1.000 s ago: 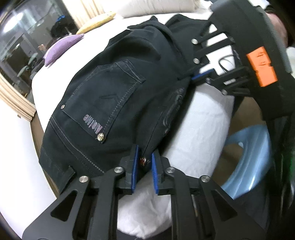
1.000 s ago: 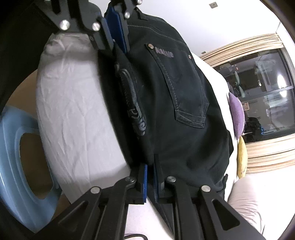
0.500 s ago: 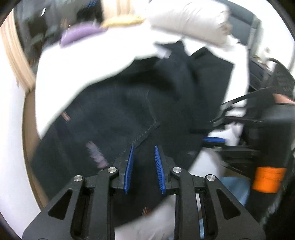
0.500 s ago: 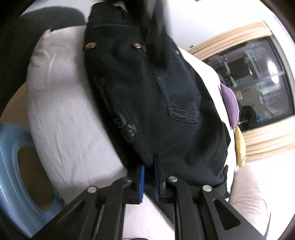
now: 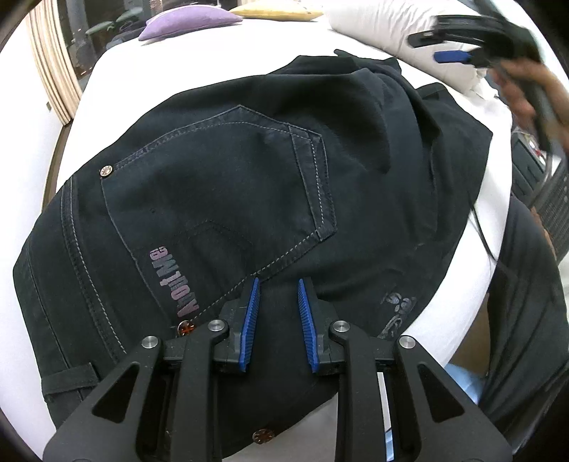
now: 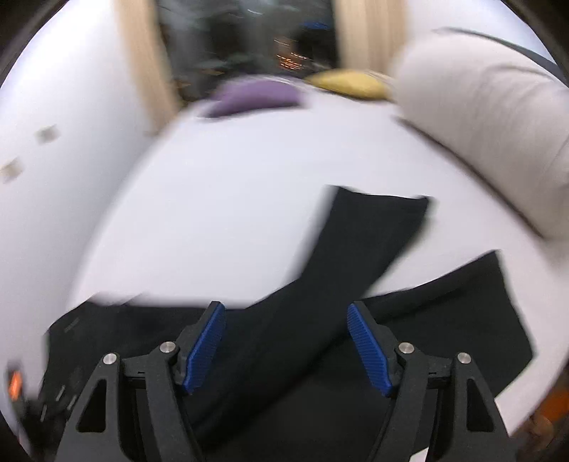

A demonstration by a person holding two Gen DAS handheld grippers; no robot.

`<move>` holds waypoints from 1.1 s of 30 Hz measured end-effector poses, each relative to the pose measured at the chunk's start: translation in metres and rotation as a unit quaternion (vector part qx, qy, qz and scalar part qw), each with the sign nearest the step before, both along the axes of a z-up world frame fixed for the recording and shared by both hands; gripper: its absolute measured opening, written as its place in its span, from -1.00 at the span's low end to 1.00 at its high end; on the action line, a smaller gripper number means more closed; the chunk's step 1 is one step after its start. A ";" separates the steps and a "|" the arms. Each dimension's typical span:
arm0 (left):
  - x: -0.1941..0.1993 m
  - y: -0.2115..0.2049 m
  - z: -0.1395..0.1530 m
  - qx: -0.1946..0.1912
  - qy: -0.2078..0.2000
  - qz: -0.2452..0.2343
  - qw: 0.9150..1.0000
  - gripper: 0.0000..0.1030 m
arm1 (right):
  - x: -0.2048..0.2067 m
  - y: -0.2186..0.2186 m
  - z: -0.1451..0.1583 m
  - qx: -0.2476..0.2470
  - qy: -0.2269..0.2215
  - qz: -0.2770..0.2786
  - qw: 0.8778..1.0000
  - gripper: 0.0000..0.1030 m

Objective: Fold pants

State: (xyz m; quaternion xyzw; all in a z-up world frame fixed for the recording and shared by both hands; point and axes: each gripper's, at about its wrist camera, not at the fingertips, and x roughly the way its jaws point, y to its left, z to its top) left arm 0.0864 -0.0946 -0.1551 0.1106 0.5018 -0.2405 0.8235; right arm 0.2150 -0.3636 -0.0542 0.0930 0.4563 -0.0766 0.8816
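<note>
Black pants [image 5: 270, 184] lie on the white bed [image 5: 149, 67], waist end near me, back pocket with a logo facing up. My left gripper [image 5: 277, 305] hovers open just over the seat of the pants, holding nothing. In the blurred right wrist view the two black legs [image 6: 370, 248] spread apart across the sheet. My right gripper [image 6: 286, 341] is wide open above them and empty. It also shows in the left wrist view [image 5: 473, 53], raised at the far right.
A purple cushion [image 5: 188, 17] and a yellow cushion [image 5: 277, 10] lie at the far end of the bed. A white pillow [image 6: 490, 117] sits at the right. A light blue stool [image 5: 462, 383] stands below the bed's near edge.
Both grippers have let go of the waistband and opened. The pants now rest flat on the bed. The right gripper has swung up and away toward the legs.
</note>
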 end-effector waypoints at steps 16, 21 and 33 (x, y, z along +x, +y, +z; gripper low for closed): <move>-0.001 0.010 0.000 -0.025 0.009 0.012 1.000 -0.58 | 0.129 -0.035 -0.078 -0.021 0.111 -0.081 0.990 -0.87; -0.002 0.009 0.001 -0.020 0.007 0.011 1.000 -0.58 | 0.069 -0.083 -0.016 0.057 -0.005 -0.123 0.991 -0.92; 0.006 0.019 0.010 -0.040 0.029 0.029 0.998 -0.57 | -0.165 -0.201 -0.065 0.212 -0.042 -0.332 0.918 -0.71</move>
